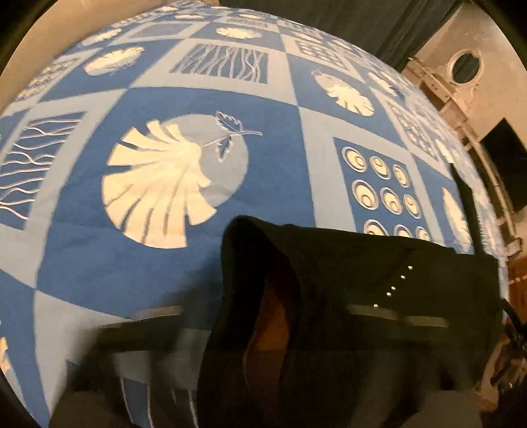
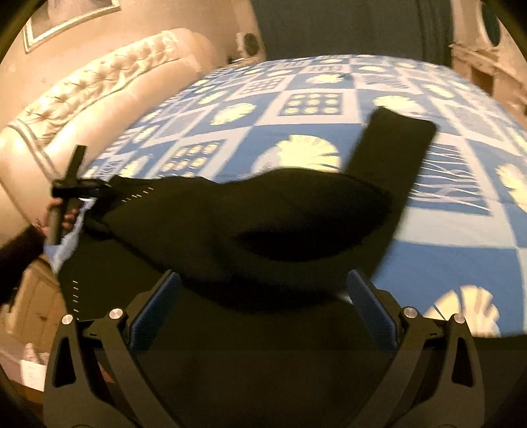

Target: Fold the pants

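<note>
Black pants (image 2: 263,214) lie on a blue patterned bedspread (image 2: 444,250), one leg (image 2: 402,138) stretching toward the far right. Their near part is lifted into a drooping fold. At the left of the right wrist view, a hand (image 2: 66,219) holds my left gripper (image 2: 77,189), which is shut on a pants edge with a row of small studs. In the left wrist view the black cloth (image 1: 378,280) bunches up over that gripper (image 1: 266,322), whose fingers are blurred and mostly hidden. My right gripper (image 2: 263,275) stands open, blue pads apart, just short of the hanging fold.
A cream tufted headboard (image 2: 82,89) runs along the bed's left side, under a framed picture (image 2: 66,19). Dark curtains (image 1: 329,19) hang behind the bed. A pale wall unit with a round opening (image 1: 464,66) stands past the bed's right edge.
</note>
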Available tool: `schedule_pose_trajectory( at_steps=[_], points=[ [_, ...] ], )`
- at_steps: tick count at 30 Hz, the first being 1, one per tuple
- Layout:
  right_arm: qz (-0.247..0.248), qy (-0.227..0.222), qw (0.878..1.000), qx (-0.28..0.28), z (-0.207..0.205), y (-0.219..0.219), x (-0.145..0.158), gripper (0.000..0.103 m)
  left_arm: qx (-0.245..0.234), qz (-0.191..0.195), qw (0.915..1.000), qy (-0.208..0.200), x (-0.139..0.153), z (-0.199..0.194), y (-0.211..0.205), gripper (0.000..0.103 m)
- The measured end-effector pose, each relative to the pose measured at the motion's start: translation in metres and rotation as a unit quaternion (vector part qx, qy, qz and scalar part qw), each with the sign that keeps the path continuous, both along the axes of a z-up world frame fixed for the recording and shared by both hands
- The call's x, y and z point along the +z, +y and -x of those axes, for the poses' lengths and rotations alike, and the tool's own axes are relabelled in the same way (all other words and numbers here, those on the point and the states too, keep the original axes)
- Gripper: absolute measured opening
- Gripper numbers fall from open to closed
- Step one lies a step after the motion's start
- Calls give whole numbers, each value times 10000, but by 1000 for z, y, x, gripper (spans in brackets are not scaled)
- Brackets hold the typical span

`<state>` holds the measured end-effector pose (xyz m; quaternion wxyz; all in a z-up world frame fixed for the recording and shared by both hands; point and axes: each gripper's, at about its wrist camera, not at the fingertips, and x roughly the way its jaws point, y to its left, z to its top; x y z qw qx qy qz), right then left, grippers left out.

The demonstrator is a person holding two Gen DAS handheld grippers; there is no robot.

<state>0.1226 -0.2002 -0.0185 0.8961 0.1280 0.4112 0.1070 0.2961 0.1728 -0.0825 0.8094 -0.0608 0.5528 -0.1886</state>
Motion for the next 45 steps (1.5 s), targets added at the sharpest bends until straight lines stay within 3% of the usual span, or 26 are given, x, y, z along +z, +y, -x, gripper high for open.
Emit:
schedule_pose_trajectory(
  at_steps=[2, 6, 9, 13, 15, 16, 17, 19, 21, 23, 26, 27, 30, 33, 37, 40, 43, 45],
  points=[
    [-232, 3, 9995, 224, -20, -2, 4, 101, 204, 359, 9986, 321, -7, -5, 7, 20],
    [-233, 144, 9949, 967, -79, 3, 8, 101, 82, 250, 9994, 238, -6, -4, 4, 18],
    [228, 601, 9815, 1806, -133, 15, -5, 101, 52, 229, 9993, 281, -6, -5, 4, 18],
    [1016, 1083, 9635, 2225, -179, 15, -25, 101, 29, 212, 9992, 346, -6, -11, 3, 18],
    [1038, 1408, 9571, 2310, -193, 9, -37, 101, 36, 198, 9992, 352, -8, -14, 1, 20],
    [877, 1676, 9504, 2468, -197, 7, -45, 98, 52, 218, 9991, 353, -9, -16, 1, 20],
    [938, 1830, 9433, 2605, -196, 9, -51, 82, 57, 243, 9991, 352, -9, -15, 3, 20],
    [1223, 1821, 9355, 2769, -189, 14, -52, 74, 105, 334, 9987, 371, -11, -18, 4, 22],
    [968, 1923, 9341, 2846, -184, 15, -48, 53, 158, 393, 9983, 398, -12, -23, 3, 23],
    [603, 2013, 9309, 2987, -179, 17, -45, 7, 221, 389, 9981, 415, -12, -24, 2, 23],
    [956, 1817, 9323, 2977, -165, 30, -37, 7, 242, 267, 9990, 278, -6, -22, -2, 17],
    [1002, 1692, 9362, 2913, -160, 30, -32, 7, 272, 336, 9988, 236, -3, -20, -1, 12],
    [969, 1095, 9538, 2624, -143, 25, -2, 7, 310, 624, 9976, -61, 13, -10, 3, 11],
    [1064, 441, 9634, 2422, -110, 23, 36, 7, 267, 978, 9941, -383, 35, 6, 11, 11],
    [1298, -242, 9625, 2368, -37, 30, 72, 7, 66, 1362, 9877, -768, 61, 39, 21, 11],
    [1437, -397, 9594, 2393, 13, 47, 65, 8, -105, 1557, 9842, -842, 68, 75, 31, 11],
    [1533, -184, 9579, 2419, 56, 56, 37, 8, -135, 1632, 9831, -820, 64, 115, 40, 12],
    [1474, 98, 9594, 2404, 77, 60, 11, 10, -72, 1648, 9835, -746, 55, 144, 49, 19]
  ],
)
